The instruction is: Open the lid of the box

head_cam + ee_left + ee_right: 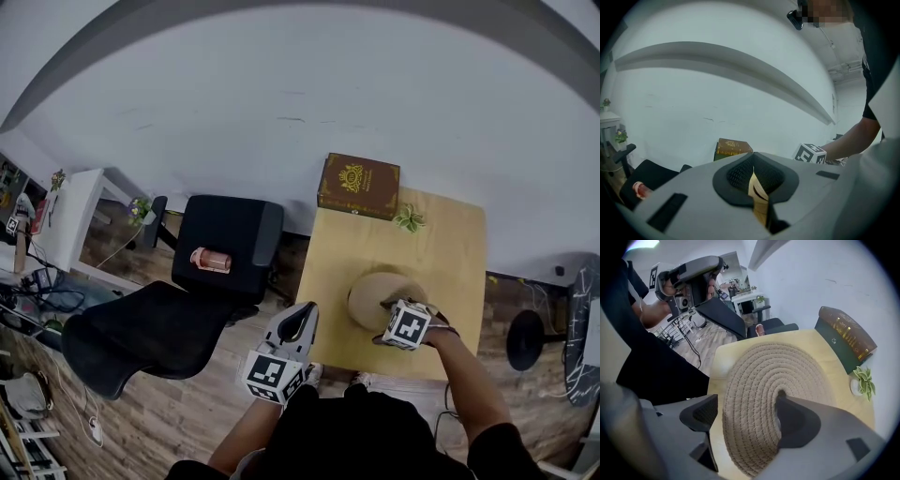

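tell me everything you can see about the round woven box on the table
The woven box is round and beige. It looks like rope coiled in a spiral from the centre and stitched together, with a gently domed top. It sits flat on the near half of the light wooden table. No seam between lid and body shows, so it seems closed. The right gripper points down at it with jaws apart, one outside the rim and one over the centre. Contact cannot be told.
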A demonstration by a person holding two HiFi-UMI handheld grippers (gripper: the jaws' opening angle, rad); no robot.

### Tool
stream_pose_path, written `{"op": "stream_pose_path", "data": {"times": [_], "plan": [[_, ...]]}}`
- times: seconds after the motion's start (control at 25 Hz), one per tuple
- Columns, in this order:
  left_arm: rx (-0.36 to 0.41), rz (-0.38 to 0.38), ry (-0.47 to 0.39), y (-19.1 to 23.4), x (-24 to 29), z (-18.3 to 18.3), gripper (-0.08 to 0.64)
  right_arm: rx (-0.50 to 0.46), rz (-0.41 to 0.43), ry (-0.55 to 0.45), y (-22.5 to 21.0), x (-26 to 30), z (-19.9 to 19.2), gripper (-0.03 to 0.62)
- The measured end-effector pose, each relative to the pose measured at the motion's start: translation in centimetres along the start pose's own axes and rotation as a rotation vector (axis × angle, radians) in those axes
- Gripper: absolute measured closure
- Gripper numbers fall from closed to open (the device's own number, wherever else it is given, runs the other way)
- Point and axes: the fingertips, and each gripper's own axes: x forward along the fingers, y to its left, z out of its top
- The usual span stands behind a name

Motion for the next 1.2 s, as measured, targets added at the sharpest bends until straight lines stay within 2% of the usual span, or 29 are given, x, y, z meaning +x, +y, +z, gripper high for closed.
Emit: {"op": "stream_pose_path", "data": {"times": [0.2,0.36,0.52,0.72,1.2], "plan": [[-0.005,0.001,-0.001,0.0,-0.5,-0.1,0.540,0.031,-0.033,0.020,-0.9,0.4,-0.5,0.242],[-0.004,-0.002,-0.005,-0.1,-0.6,0.4,0.540,0.024,-0.038,0.021,-1.1,0.3,-0.3,0.247],[0.001,-0.014,-0.006,-0.5,-0.6,0.3,0.540,0.020,-0.027,-0.020,-0.1,-0.1,0.6,0.253],[-0.006,-0.026,0.000,-0.8,-0.5,0.1,0.540,0.002,-0.093,-0.033,-0.4,-1.3,0.8,0.268],[-0.004,-0.077,0.005,-2.6,0.6,0.1,0.540,0.108,-0.264,-0.208,-1.0,-5.2,0.0,0.282]]}}
